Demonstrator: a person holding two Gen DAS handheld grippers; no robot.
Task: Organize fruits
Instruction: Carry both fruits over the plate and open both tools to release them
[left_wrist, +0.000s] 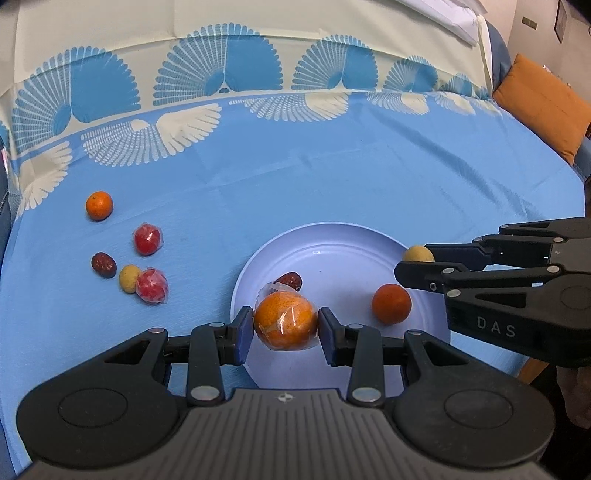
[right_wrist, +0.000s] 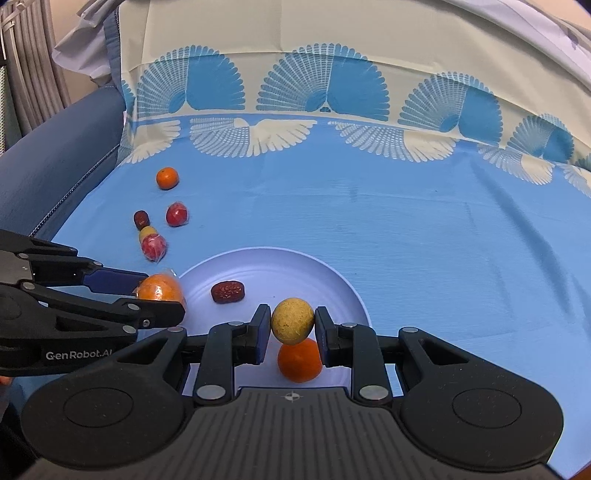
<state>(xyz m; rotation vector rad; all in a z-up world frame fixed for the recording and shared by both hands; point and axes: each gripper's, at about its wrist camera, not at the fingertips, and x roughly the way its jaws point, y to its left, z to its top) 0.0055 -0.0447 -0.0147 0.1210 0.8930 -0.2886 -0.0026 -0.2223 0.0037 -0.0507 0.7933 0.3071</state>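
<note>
- Plastic-wrapped large orange (left_wrist: 285, 319), round and glossy under crinkled clear film, pinched between blue pads of left gripper (left_wrist: 285, 324), closed down to the fruit's width, over the 7 o'clock rim of the pale lavender round plate (left_wrist: 343, 236).
- Likely light but firm; film looks slippery, so best held across the widest middle, as now, with modest squeeze to avoid bruising.
- Small dull-yellow round fruit (right_wrist: 292, 320), speckled and matte, clamped in right gripper (right_wrist: 291, 325), narrowed to the fruit's sides, above the plate near 5 o'clock.
- Probably very light with a thin, brittle-looking skin; grip across the middle, gently.
- Already lying on the plate: bare small orange (right_wrist: 299, 360) directly under the yellow fruit, and wrinkled dark-red date (right_wrist: 228, 291) around 9 o'clock.
- Waiting on the blue patterned tablecloth (left_wrist: 332, 184), toward 10 o'clock of the plate: another small orange (left_wrist: 99, 205), two film-wrapped red fruits (left_wrist: 147, 239) (left_wrist: 152, 286), second date (left_wrist: 103, 264), second yellow fruit (left_wrist: 128, 278) touching the nearer red one.
</note>
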